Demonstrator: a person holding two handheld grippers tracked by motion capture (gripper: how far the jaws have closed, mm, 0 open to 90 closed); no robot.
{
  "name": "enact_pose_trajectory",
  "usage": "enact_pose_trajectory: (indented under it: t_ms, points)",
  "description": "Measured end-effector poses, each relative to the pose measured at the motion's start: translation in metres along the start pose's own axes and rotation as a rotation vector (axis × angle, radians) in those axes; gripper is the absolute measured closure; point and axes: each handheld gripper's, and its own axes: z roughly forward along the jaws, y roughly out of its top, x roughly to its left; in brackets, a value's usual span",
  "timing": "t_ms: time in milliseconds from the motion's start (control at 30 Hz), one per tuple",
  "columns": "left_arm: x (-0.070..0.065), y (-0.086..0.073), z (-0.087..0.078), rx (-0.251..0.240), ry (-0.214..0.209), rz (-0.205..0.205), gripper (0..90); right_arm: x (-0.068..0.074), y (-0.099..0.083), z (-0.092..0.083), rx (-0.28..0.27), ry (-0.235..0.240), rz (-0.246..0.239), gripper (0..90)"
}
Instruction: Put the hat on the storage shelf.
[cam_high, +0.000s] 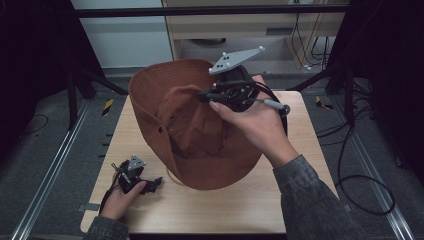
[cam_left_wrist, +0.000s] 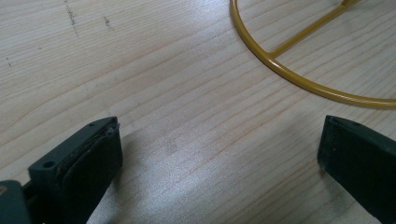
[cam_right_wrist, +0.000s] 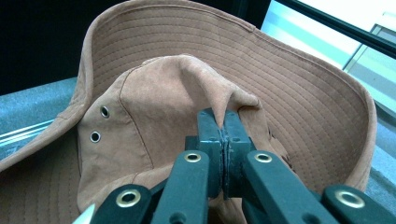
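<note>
high view: the right gripper (cam_high: 207, 95) pinches a fold of the brown hat (cam_high: 195, 135)'s crown at table (cam_high: 145, 210) centre; the left gripper (cam_high: 159, 181) rests wide open at 7 o'clock. lifting slowly should keep the thin fold from slipping.

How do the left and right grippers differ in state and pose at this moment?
The left gripper stands open with nothing but bare table between its fingers; the right gripper is shut on a fold of the brown hat. In the high view, the left one sits low at the table's near edge, while the right one is raised over the hat. Each is held in one hand.
</note>
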Motion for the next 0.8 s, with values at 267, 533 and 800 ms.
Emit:
enact_pose_trajectory:
  t_ms: [267, 533, 800]
  points:
    - [0.000, 0.000, 0.000, 0.000, 0.000, 0.000, 0.0, 0.001, 0.003, 0.010, 0.000, 0.010, 0.003, 89.2]
    - [0.000, 0.000, 0.000, 0.000, 0.000, 0.000, 0.0, 0.001, 0.005, 0.016, 0.009, 0.011, 0.004, 89.2]
    - [0.000, 0.000, 0.000, 0.000, 0.000, 0.000, 0.0, 0.003, 0.008, 0.021, 0.011, 0.014, 0.004, 89.1]
